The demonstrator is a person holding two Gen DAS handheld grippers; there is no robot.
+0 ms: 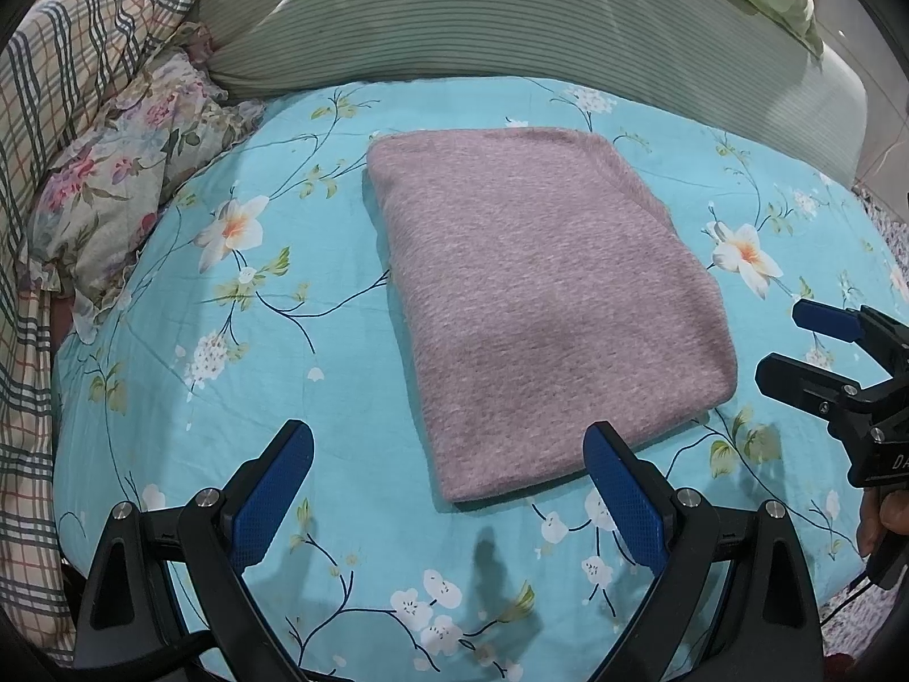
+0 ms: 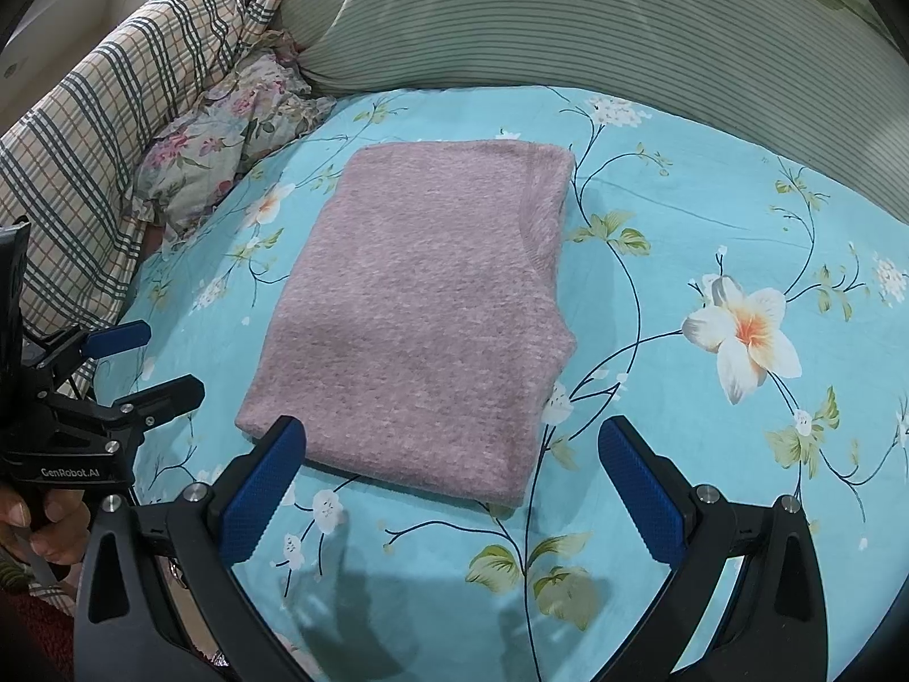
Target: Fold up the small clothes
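Observation:
A mauve knitted garment (image 1: 545,307) lies folded into a flat rectangle on the turquoise flowered bedsheet (image 1: 284,352). It also shows in the right wrist view (image 2: 420,312). My left gripper (image 1: 449,443) is open and empty, held just short of the garment's near edge. It shows at the left of the right wrist view (image 2: 165,358). My right gripper (image 2: 454,437) is open and empty above the garment's near edge, not touching it. It shows at the right edge of the left wrist view (image 1: 789,346).
A green striped pillow (image 1: 511,17) lies behind the garment. A floral pillow (image 1: 125,182) and a plaid quilt (image 1: 51,113) are heaped at the left. The bed's edge drops off at the near left and right.

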